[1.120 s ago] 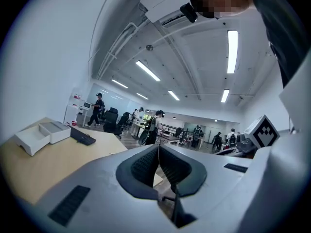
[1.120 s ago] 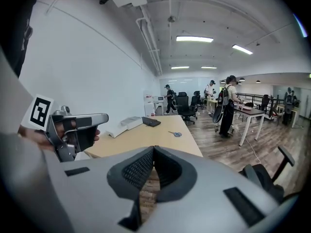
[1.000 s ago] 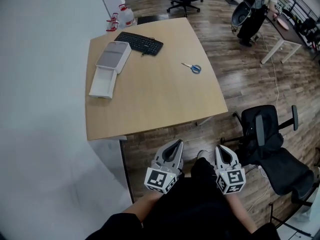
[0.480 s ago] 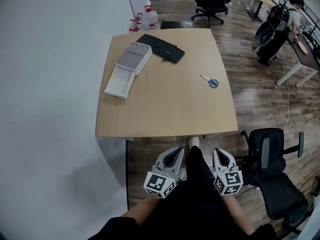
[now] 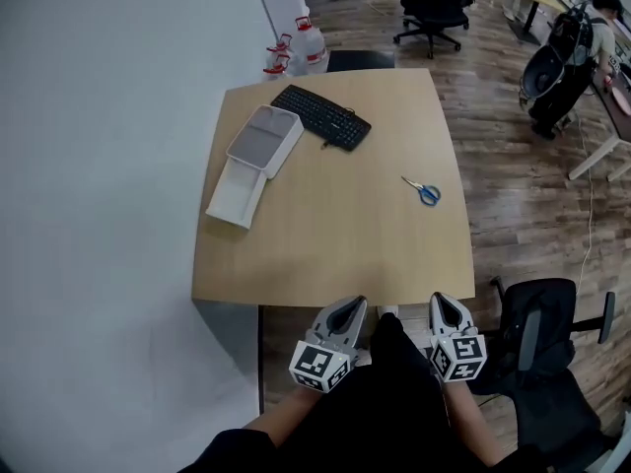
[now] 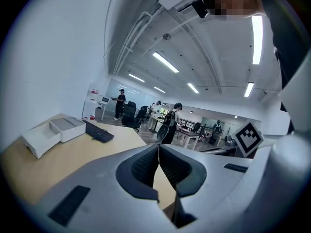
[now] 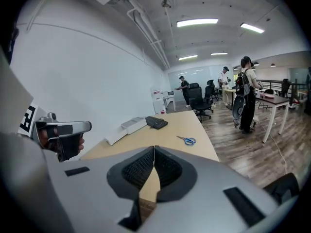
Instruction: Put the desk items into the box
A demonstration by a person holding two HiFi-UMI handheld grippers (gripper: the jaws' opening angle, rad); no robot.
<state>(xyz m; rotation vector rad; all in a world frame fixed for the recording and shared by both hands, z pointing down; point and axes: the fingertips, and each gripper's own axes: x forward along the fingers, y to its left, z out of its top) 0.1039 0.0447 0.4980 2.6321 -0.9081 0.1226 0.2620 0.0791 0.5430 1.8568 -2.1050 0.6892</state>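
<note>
On the wooden desk (image 5: 335, 235) lie a black keyboard (image 5: 320, 116), blue-handled scissors (image 5: 422, 191) and an open white box (image 5: 263, 138) with its lid (image 5: 235, 193) beside it at the left. The left gripper view shows the box (image 6: 63, 128) and keyboard (image 6: 99, 132); the right gripper view shows the scissors (image 7: 186, 140), keyboard (image 7: 156, 122) and box (image 7: 132, 124). My left gripper (image 5: 345, 309) and right gripper (image 5: 442, 309) hang just short of the desk's near edge, both shut and empty.
A black office chair (image 5: 537, 338) stands at my right on the wooden floor. Another chair (image 5: 432, 8) and water jugs (image 5: 296, 45) sit beyond the desk's far edge. A person (image 5: 572, 52) stands at the far right. A white wall runs along the left.
The view has moved forward: the desk is closer and both grippers now sit right at its near edge. Both stay shut.
</note>
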